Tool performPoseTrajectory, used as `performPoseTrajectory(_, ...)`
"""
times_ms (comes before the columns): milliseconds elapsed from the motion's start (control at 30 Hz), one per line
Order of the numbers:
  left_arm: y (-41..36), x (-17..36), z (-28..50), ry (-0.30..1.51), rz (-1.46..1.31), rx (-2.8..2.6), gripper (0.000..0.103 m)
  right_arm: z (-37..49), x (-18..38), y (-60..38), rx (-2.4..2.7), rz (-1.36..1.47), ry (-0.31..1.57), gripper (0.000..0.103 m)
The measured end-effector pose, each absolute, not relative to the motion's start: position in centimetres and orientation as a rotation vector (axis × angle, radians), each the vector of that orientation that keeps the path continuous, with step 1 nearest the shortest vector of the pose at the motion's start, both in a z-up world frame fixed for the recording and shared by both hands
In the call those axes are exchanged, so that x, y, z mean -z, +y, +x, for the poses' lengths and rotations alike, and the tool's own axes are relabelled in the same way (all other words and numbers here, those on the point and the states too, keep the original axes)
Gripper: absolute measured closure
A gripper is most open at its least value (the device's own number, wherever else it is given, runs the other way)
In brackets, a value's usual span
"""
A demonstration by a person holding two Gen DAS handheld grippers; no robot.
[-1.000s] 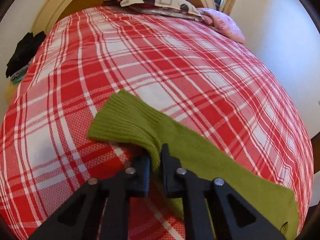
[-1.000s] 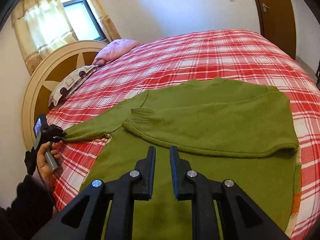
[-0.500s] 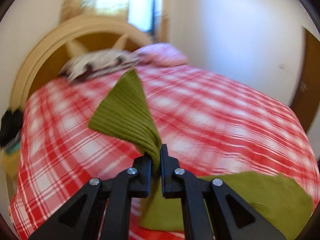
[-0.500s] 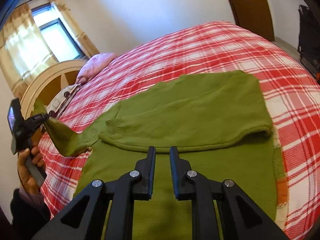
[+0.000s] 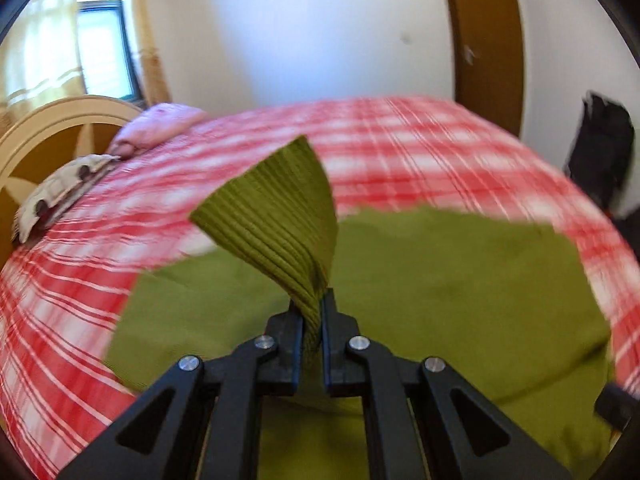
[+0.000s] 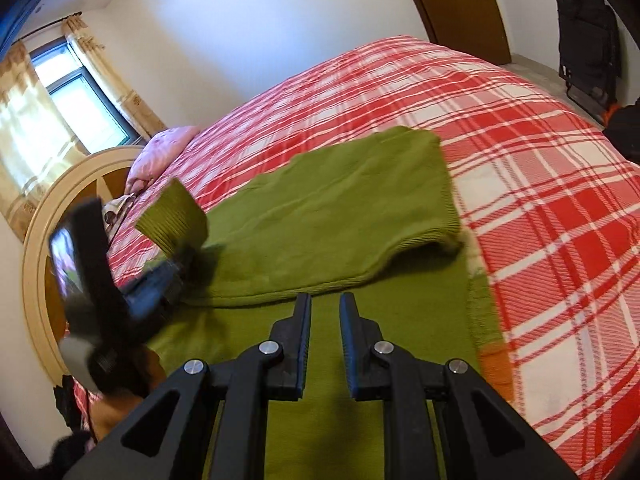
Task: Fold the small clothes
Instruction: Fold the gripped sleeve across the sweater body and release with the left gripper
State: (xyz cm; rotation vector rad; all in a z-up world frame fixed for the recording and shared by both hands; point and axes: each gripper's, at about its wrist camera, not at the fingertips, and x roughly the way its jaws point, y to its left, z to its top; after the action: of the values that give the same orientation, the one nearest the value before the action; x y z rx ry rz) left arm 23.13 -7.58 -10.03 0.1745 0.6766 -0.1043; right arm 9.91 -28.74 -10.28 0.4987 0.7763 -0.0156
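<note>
A: The sweater (image 6: 332, 216) lies flat on the bed (image 6: 540, 168), toward the near edge, with one side already folded in over the body. Its other sleeve is up in the air: the left tongs (image 5: 311, 320) are clenched on it just behind the ribbed cuff (image 5: 276, 208), which stands clear above the knit.

B: And the right tongs (image 6: 325, 312)?

A: Nearly closed, a slim gap between the jaws and nothing in it. They hang just over the lower part of the sweater, near the folded edge.

B: How do you reckon the knit will handle?

A: Soft and light, I'd say, with no stiffness; the sleeve droops from the grip and the cuff flops to one side. It looks grippy rather than slick, so it should stay where it is laid, but it will likely stretch and drag the body askew if pulled hard. The ribbing is the firmest spot to hold, and for the body I'd take the hem or a shoulder seam.

B: Room to work?

A: Plenty on the far side: open plaid from the sweater to the pillows (image 6: 160, 152) and the headboard (image 6: 60, 208). The sweater's bottom runs toward the near edge of the bed, where it drops out of view, so that is the side to watch. The left tongs are crossing in front of the right view, so the two could meet over the middle.
</note>
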Motion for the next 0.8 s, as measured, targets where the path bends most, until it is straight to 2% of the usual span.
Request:
performPoseTrajectory(67,-8.5,11.5,22.7,0.716,0.206,0.129,0.092,9.9,10.4,-29.2,0.023,0.510,0.778,0.088)
performPoseTrajectory(100,-8.7,11.7,22.6,0.736,0.216,0.137,0.087,9.9,10.4,-29.4,0.021,0.525,0.777,0.088)
performPoseTrajectory(167,-8.5,12.6,22.2,0.800,0.217,0.177,0.085,10.1,10.3,-29.8,0.002,0.561,0.772,0.088)
performPoseTrajectory(200,-8.1,12.7,22.1,0.824,0.213,0.196,0.080,10.3,10.1,-29.9,-0.021,0.586,0.772,0.088)
performPoseTrajectory(267,-7.3,12.3,21.1,0.827,0.207,0.211,0.062,10.9,9.7,-30.2,-0.070,0.642,0.775,0.087)
performPoseTrajectory(300,-6.5,11.8,20.3,0.812,0.206,0.208,0.041,11.2,9.3,-30.1,-0.095,0.664,0.773,0.081)
performPoseTrajectory(333,-5.6,11.2,19.4,0.791,0.198,0.204,0.030,11.6,9.0,-30.0,-0.119,0.680,0.768,0.058)
performPoseTrajectory(367,-4.6,10.8,18.6,0.770,0.186,0.202,0.011,12.2,8.7,-29.7,-0.146,0.697,0.762,0.043)
performPoseTrajectory(400,-3.7,10.4,18.0,0.751,0.174,0.196,0.002,13.0,8.5,-29.4,-0.174,0.719,0.759,0.024)
performPoseTrajectory(600,3.0,9.6,16.4,0.726,0.114,0.042,0.002,18.9,9.0,-25.4,-0.249,0.668,0.811,0.023)
performPoseTrajectory(667,4.8,9.6,16.6,0.731,0.085,0.000,0.002,20.8,9.9,-23.4,-0.193,0.539,0.831,0.032)
performPoseTrajectory(733,7.0,9.3,16.8,0.734,0.049,-0.053,0.002,22.2,11.1,-21.3,-0.168,0.435,0.875,0.051)
performPoseTrajectory(800,8.9,9.3,16.8,0.733,0.021,-0.097,0.002,23.0,12.8,-19.7,-0.154,0.397,0.930,0.053)
